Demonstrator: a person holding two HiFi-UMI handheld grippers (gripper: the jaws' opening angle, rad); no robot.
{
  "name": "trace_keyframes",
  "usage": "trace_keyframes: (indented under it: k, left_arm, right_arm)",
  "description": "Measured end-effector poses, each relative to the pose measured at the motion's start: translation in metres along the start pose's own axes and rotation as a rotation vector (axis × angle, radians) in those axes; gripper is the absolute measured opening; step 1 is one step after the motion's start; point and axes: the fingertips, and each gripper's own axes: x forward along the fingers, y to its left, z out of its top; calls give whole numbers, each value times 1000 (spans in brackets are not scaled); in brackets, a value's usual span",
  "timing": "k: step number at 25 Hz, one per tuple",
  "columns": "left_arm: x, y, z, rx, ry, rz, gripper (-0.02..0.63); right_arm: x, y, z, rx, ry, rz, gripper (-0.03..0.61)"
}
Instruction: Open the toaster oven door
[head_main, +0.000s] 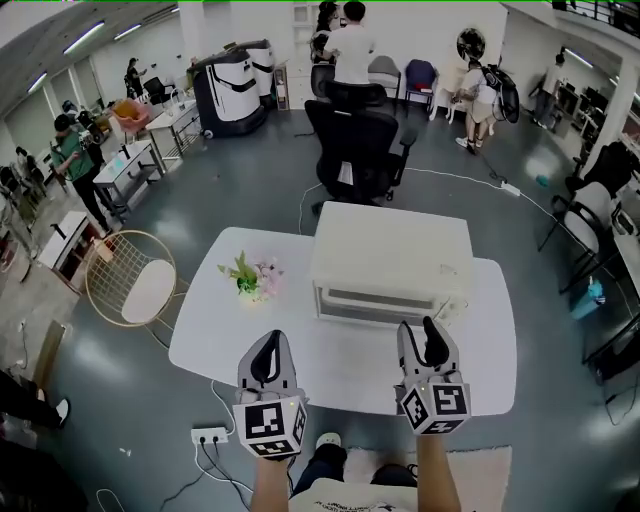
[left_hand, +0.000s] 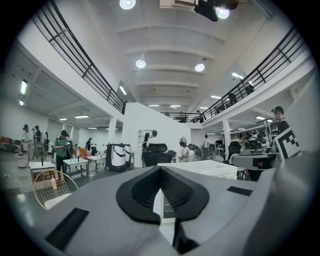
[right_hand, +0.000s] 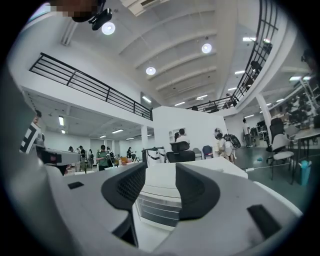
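Toaster oven (head_main: 390, 258) centre frame on table (head_main: 220, 330), door (head_main: 385, 302) closed. Left gripper (head_main: 271, 345) jaws together, right gripper (head_main: 425, 330) jaws apart, both empty. We'd bring the right one squarely to the door's top edge and swing it down slowly.

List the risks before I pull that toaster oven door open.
The toaster oven looks unanchored on the table; pulling with the open right claw alone may drag it forward. The flowers stand near its left side, so the shut left claw, moving in to brace, might knock them.

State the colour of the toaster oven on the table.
The toaster oven is white, clearest in the head view.
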Motion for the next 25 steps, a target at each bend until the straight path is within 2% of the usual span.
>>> trace_keyframes:
  k: [9, 13, 25]
  left_arm:
    - [45, -19, -7, 1, 4, -164, 2]
    - [58, -29, -8, 3, 1, -217, 2]
    - [78, -32, -18, -12, 20, -223, 2]
  right_arm:
    - [1, -15, -17, 54, -2, -166, 188]
    - [0, -20, -24, 107, -12, -206, 189]
    - [12, -29, -45, 181, 24, -214, 188]
